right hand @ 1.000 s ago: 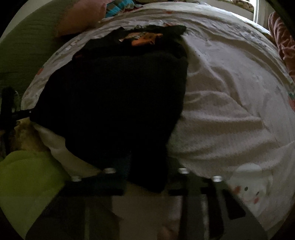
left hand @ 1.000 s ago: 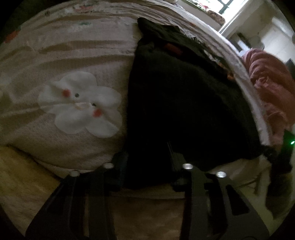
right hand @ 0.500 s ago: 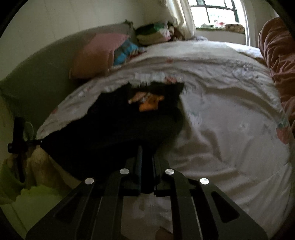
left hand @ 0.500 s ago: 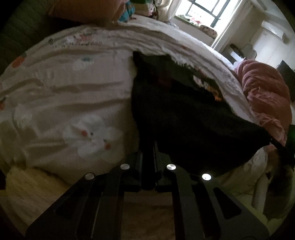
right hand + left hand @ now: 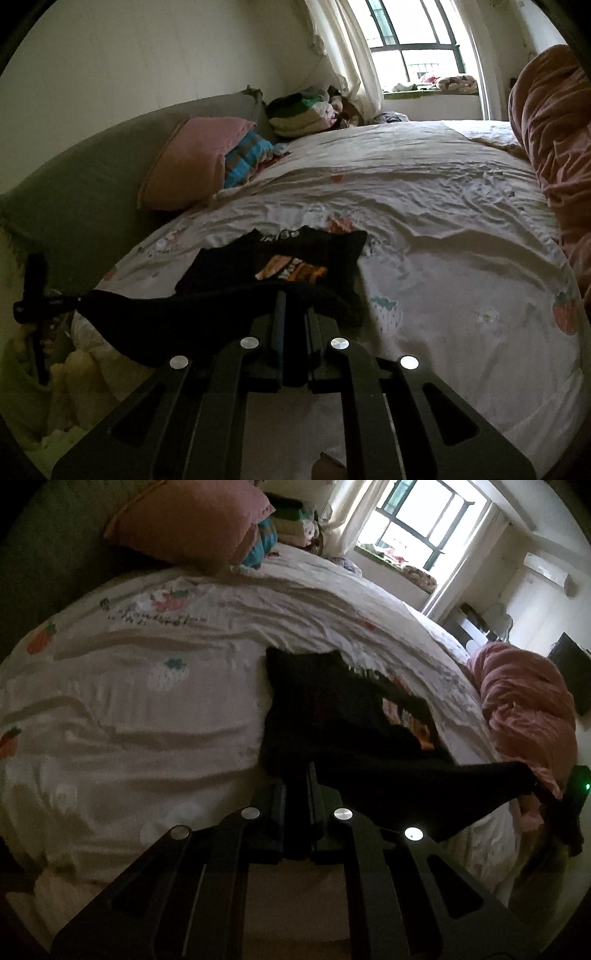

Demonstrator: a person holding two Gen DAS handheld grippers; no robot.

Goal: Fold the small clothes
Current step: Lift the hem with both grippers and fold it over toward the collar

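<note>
Two grippers each pinch one near corner of a small black printed garment [image 5: 332, 716]: the left gripper [image 5: 300, 775] has its jaws closed flat on the dark cloth at lower centre of its view, and the right gripper [image 5: 291, 299] is clamped likewise on the opposite corner. The hem hangs taut between them, while the far half, with its orange print, lies on the white strawberry-patterned bedsheet [image 5: 129, 709] at frame centre. Likely faults: a thin pinch could let a corner slip, or uneven lifting could drag the resting half and skew the fold. Both tools point forward and downward toward the bed, the left more steeply. A pink cushion [image 5: 192, 158] sits well apart, upper left.
</note>
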